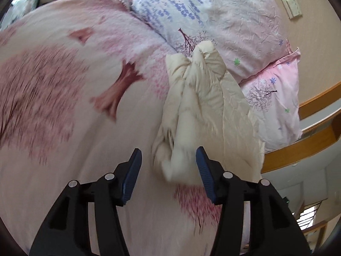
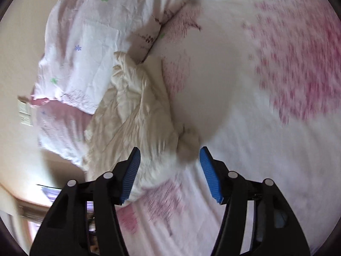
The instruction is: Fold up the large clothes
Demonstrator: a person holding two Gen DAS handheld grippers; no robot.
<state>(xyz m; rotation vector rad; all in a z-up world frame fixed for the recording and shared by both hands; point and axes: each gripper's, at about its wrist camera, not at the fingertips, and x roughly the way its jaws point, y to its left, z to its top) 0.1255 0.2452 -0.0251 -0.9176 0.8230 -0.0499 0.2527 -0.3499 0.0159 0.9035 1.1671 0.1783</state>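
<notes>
the left gripper [image 1: 168, 175] has its two black fingers with ribbed blue pads [image 1: 132, 177] spread apart, and nothing is pinched between them; the near end of the cream quilted padded garment [image 1: 204, 106] lies just past the tips, closer to the right-hand pad, though blur hides whether it touches. the right gripper [image 2: 170, 173] is likewise spread, its blue pads [image 2: 210, 176] standing clear of each other; the garment's near end [image 2: 149, 128] sits in the gap between them and partly behind the left-hand pad, not squeezed.

under the garment is a bed covered with a pale pink sheet printed with pink blossom trees and brown trunks [image 1: 64, 89], smooth but blurred in both views. at the garment's far end lie rumpled pillows in white and pink cotton with small purple and green flowers [image 1: 234, 21], and the garment's far tip rests against them. beyond the garment's right side in the left wrist view runs a light wooden bed rail [image 1: 302, 147], then a beige wall with a white socket and switch plate [image 1: 292, 6].

the garment itself is a long, crumpled bundle, gathered narrow and bunched at the far end, wider and creased in the middle, with a rolled cuff-like lump at the near end.
</notes>
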